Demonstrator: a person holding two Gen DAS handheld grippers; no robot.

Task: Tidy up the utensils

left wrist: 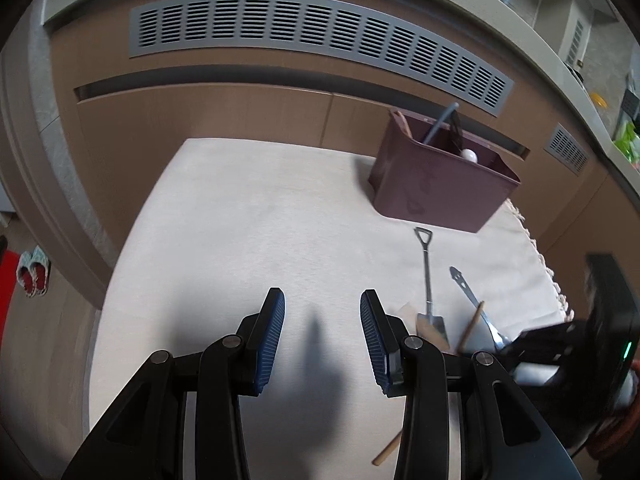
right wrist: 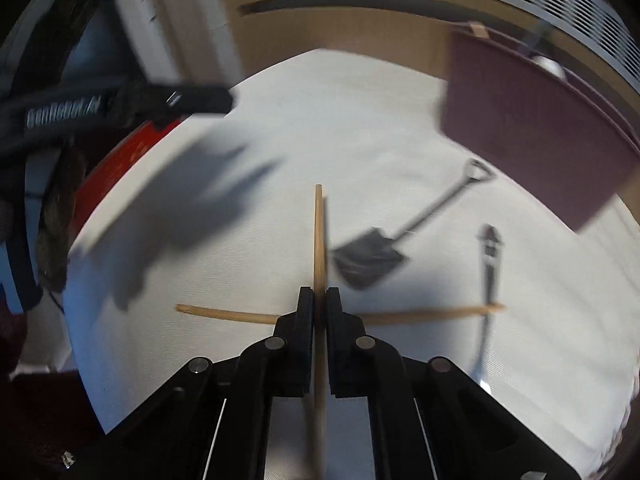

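Observation:
My left gripper (left wrist: 322, 314) is open and empty above the cloth. My right gripper (right wrist: 319, 298) is shut on a thin wooden utensil seen edge-on (right wrist: 319, 232), held above the table. A wooden chopstick (right wrist: 424, 314) lies crosswise on the cloth under it. A shovel-shaped metal spoon (left wrist: 428, 280) (right wrist: 400, 236) and a metal fork (left wrist: 474, 304) (right wrist: 490, 264) lie near a maroon utensil bin (left wrist: 440, 184) (right wrist: 532, 128), which holds several utensils. The right gripper body shows at the right edge of the left wrist view (left wrist: 580, 336).
A light tablecloth (left wrist: 248, 216) covers the table, with a fringed edge at the right. Brown cabinets with a grey vent (left wrist: 320, 36) stand behind. Slippers (left wrist: 34, 270) lie on the floor at the left. The view from the right wrist is motion-blurred.

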